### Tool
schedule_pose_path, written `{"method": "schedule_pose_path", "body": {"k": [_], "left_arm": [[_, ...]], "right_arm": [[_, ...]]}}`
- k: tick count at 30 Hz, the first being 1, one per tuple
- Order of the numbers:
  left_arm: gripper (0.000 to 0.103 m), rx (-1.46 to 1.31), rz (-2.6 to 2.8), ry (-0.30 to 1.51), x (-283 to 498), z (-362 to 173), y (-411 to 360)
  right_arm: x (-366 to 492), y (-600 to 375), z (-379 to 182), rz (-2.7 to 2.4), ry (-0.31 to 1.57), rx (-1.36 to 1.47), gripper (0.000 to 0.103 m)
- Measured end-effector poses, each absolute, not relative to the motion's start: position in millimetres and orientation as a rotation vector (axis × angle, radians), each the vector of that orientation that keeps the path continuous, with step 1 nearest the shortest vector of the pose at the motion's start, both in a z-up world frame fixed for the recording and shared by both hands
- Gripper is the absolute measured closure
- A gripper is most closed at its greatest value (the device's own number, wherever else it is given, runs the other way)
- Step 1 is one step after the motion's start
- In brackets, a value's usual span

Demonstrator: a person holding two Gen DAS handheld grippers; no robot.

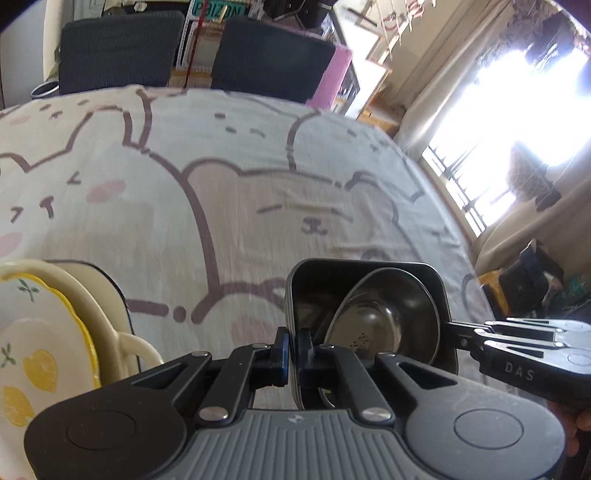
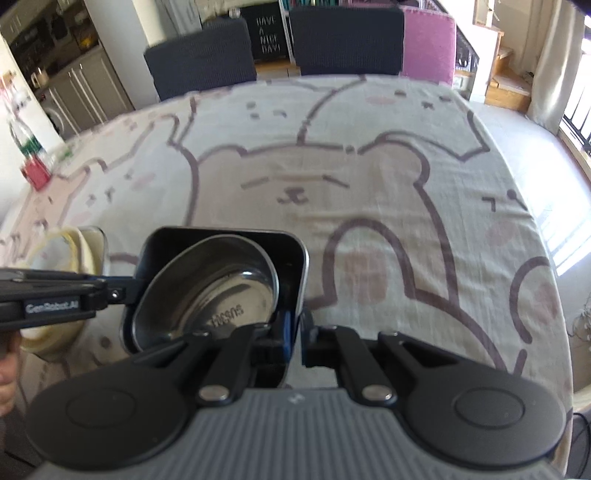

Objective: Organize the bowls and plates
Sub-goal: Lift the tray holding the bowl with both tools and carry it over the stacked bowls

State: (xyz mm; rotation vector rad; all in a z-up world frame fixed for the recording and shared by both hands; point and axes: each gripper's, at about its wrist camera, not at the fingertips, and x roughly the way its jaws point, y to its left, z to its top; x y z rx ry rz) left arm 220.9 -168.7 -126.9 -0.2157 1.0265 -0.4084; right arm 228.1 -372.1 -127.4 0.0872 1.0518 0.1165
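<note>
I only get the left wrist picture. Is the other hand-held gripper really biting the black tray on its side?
Observer: Yes. In the right wrist view, the right hand-held gripper is shut on the wall of the black tray, right beside the steel bowl.
Operator: Is there something on the table I can't see?
Observer: A clear bottle with red and green on it stands by the left edge of the tablecloth.
Operator: Anything funny in the room?
Observer: A black sign at the back reads HAVE A NICE DAY.
</note>
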Motion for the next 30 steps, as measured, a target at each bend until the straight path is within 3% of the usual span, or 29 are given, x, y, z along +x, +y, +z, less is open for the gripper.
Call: {"method": "schedule_pose_path", "body": {"k": [17, 30], "left_arm": [[0.100, -0.250, -0.344, 0.848, 200.1, -49.6, -78.9], [0.101, -0.283, -0.251, 0.831, 183.0, -46.8, -2.3]], "right_arm": [[212.6, -296.1, -53.4, 0.206, 0.859, 0.078, 0.095], [216.1, -221.0, -46.3, 0.279, 0.834, 0.054, 0.095]]}}
